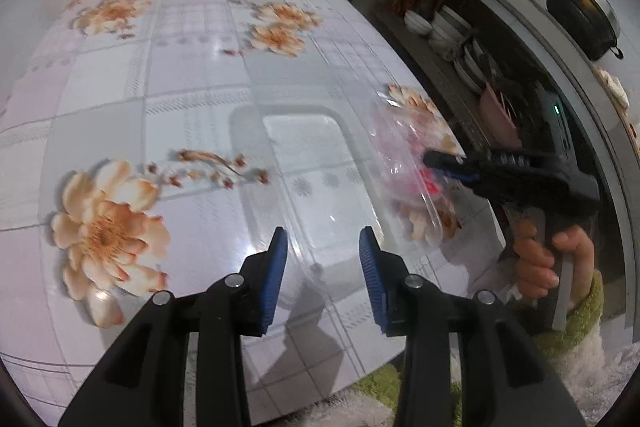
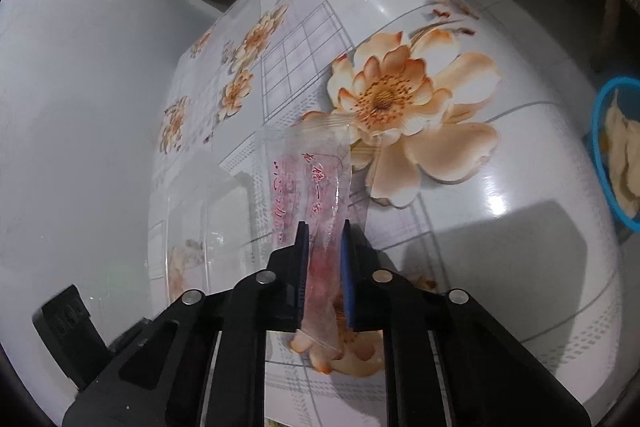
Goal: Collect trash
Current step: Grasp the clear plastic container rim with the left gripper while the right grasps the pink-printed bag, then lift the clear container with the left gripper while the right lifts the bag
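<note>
R hand-held gripper [image 2: 324, 247]: clamped on wrapper [image 2: 316, 179] | L hand-held gripper [image 1: 323, 247]: apart, empty

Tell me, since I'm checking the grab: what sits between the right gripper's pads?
The clear wrapper with red print, pinched between the right gripper's pads, as the right wrist view shows.

Desk [image 1: 160, 87] w/ glossy floral cover. Shelf [image 1: 448, 39] beside it holds stacked bowls & plates; pot [image 1: 584, 15] on top. White wall [image 2: 80, 87] behind.
</note>
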Demonstrator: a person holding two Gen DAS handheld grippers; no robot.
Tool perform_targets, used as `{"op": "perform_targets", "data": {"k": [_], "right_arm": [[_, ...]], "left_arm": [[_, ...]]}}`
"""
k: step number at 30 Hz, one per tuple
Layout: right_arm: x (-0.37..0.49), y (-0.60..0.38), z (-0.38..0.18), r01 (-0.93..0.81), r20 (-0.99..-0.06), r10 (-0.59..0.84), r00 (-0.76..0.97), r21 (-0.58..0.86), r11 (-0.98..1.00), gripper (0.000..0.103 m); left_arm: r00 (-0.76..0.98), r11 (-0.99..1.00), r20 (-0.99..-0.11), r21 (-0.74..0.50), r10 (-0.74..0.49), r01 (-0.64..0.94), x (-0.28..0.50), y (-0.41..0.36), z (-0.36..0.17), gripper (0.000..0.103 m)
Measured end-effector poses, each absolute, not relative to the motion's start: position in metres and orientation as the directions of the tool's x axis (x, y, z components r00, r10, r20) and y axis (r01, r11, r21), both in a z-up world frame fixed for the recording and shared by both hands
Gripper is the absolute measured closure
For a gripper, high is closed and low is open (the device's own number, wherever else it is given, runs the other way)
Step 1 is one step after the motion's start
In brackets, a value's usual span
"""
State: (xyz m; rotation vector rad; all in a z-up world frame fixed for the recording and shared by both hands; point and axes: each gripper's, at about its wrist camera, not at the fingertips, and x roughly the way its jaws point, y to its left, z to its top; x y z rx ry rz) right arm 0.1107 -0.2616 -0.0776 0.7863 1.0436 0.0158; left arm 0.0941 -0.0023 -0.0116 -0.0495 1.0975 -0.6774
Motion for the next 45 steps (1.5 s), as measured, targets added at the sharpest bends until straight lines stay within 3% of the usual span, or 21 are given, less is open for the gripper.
{"op": "perform_targets", "data": {"k": [9,14,16,19,26,36,45], "right_arm": [[0.091,-0.279,-0.076,0.365,-0.763,0.346,0.546,0.588,0.722,0.093],[0.09,-0.281,-0.076,0.364,-0.756,0.353,0.551,0.599,0.713,0.082],[0.092,-0.281,-0.076,0.356,-0.748,0.365,0.554,0.609,0.709,0.073],[0.095,-0.279,-0.074,0.349,-0.75,0.361,0.554,0.604,0.717,0.069],[0.099,-0.269,-0.071,0.342,-0.776,0.309,0.55,0.546,0.765,0.074],[0.099,-0.258,-0.067,0.333,-0.814,0.226,0.535,0.449,0.829,0.082],[0.096,-0.265,-0.071,0.355,-0.803,0.246,0.543,0.485,0.799,0.09]], "left_arm": [[0.301,0.826,-0.822,-0.315,-0.484,0.467,0.128,-0.008,-0.019,0.067],[0.326,0.835,-0.838,-0.244,-0.438,0.493,0.135,-0.023,-0.025,0.068],[0.329,0.836,-0.844,-0.225,-0.425,0.501,0.136,-0.027,-0.027,0.071],[0.334,0.84,-0.852,-0.201,-0.403,0.504,0.134,-0.033,-0.031,0.076],[0.37,0.85,-0.859,-0.13,-0.354,0.51,0.128,-0.04,-0.034,0.092],[0.418,0.847,-0.842,-0.081,-0.34,0.525,0.12,-0.044,-0.031,0.097],[0.438,0.847,-0.833,-0.066,-0.337,0.527,0.116,-0.045,-0.029,0.097]]}}
